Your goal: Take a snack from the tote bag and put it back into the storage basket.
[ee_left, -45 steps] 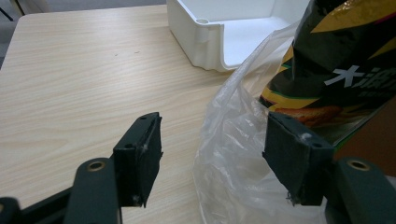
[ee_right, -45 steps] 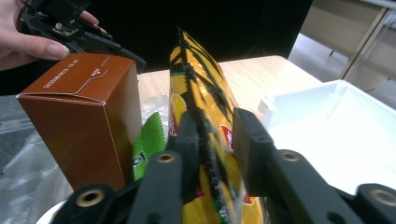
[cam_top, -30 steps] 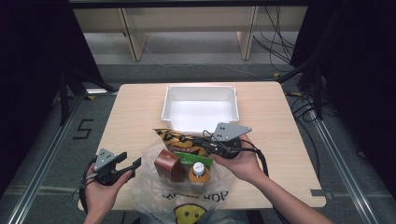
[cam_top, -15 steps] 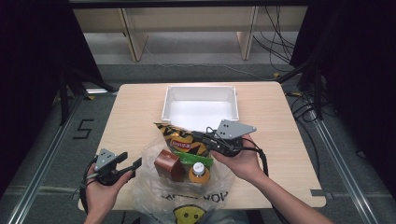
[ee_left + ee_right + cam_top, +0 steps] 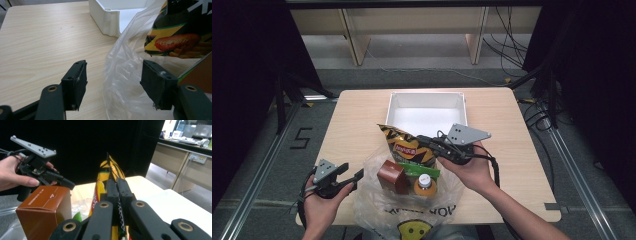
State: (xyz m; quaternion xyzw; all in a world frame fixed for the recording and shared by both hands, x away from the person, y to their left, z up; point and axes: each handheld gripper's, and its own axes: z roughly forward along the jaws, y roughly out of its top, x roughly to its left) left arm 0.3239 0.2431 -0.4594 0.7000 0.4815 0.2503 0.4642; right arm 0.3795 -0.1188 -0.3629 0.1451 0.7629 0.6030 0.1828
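My right gripper (image 5: 426, 143) is shut on the top edge of a yellow and black chip bag (image 5: 404, 146), which it holds tilted above a clear plastic bag (image 5: 412, 215). In the right gripper view the jaws (image 5: 117, 187) pinch the chip bag's (image 5: 102, 182) crimped seam. Inside the plastic bag stand a brown box (image 5: 393, 176) and a bottle with a white cap (image 5: 424, 182). My left gripper (image 5: 357, 176) is open at the plastic bag's left edge. In the left gripper view its jaws (image 5: 113, 87) straddle a fold of the plastic bag (image 5: 125, 75).
A white bin (image 5: 427, 107) sits at the back middle of the wooden table (image 5: 357, 115), just beyond the chip bag. Its corner (image 5: 105, 17) is ahead of the left gripper. Bare table lies to the left and right.
My right gripper has lifted the chip bag a little higher out of the plastic bag and toward the bin. The left gripper has stayed in place, open.
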